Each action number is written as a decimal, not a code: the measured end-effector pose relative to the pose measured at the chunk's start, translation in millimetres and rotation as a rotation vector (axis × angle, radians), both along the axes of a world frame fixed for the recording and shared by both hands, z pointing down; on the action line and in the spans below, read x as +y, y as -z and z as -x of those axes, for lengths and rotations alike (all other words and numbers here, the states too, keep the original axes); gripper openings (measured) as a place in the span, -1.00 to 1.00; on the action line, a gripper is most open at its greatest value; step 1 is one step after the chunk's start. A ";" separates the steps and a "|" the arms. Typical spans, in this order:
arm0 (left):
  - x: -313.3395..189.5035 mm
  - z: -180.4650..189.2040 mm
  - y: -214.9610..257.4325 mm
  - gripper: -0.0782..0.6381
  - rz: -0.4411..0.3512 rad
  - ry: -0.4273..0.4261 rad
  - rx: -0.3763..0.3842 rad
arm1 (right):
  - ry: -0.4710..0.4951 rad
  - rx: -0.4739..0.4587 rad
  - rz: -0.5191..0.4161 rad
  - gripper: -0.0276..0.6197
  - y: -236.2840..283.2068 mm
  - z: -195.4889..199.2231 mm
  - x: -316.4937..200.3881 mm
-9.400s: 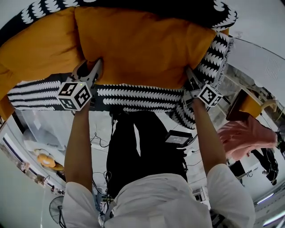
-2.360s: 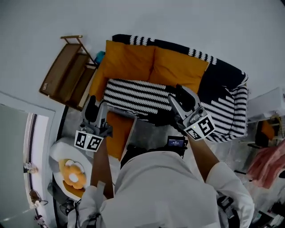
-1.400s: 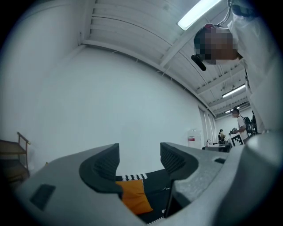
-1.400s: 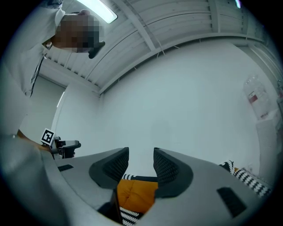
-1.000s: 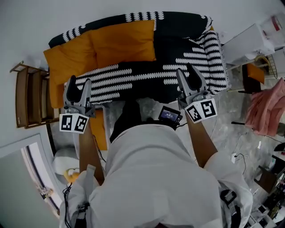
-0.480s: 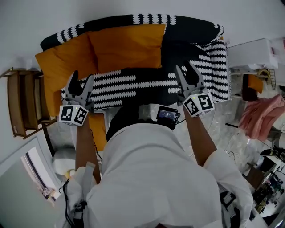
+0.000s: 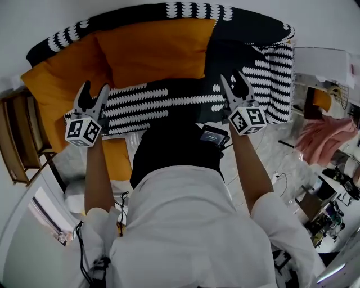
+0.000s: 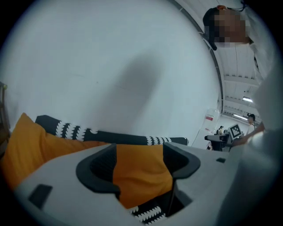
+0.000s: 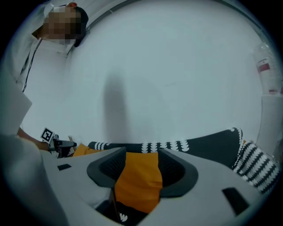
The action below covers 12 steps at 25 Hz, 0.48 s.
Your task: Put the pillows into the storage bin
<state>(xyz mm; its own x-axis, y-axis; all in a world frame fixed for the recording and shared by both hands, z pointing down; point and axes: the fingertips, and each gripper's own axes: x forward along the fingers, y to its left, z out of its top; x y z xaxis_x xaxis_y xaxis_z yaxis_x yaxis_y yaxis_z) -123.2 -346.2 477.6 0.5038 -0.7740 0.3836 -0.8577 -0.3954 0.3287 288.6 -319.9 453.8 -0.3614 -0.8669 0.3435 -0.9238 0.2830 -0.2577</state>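
Two orange pillows lean against the back of the sofa [image 7: 264, 73]. The middle pillow [image 7: 154, 50] sits near the centre. The end pillow [image 7: 48, 98] is at the sofa's left end, and the two touch along their edges. A further orange patch [image 7: 115, 160] shows low in front of the sofa, beside the person's left arm. Whether it is a pillow lying in the storage bin I cannot tell.

The sofa wears a black cover with rows of white scallops. Its seat [image 7: 169, 101] runs in front of the pillows, and only this seat lies between them and the tongs.

The left tongs [image 7: 94, 90] hang over the seat's left part, in front of the end pillow. The right tongs [image 7: 233, 81] hang over its right part, well apart from the left, near the striped arm. Both point toward the sofa's back. Their jaws stand apart and have just been opening wider, with nothing gripped. In each gripper view, orange cloth shows through the gap, farther off and untouched.

A wooden rack [image 7: 17, 140] stands just beside the sofa's left end. A white cabinet [image 7: 323, 62] stands past the striped arm, with a pink cloth [image 7: 323, 138] below it in the head view. A small screen device [image 7: 214, 135] sits at the person's waist, between the arms. A pale wall [image 7: 34, 17] closes off the space behind the sofa.
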 end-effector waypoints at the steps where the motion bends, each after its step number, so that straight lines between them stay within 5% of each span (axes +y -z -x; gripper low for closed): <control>1: -5.9 1.4 -15.4 0.12 0.025 0.001 -0.006 | 0.002 -0.009 0.016 -0.19 -15.4 0.2 -8.3; 12: -57.8 18.9 -196.5 0.21 0.261 0.069 -0.071 | 0.127 -0.038 0.238 -0.05 -219.7 -1.6 -75.0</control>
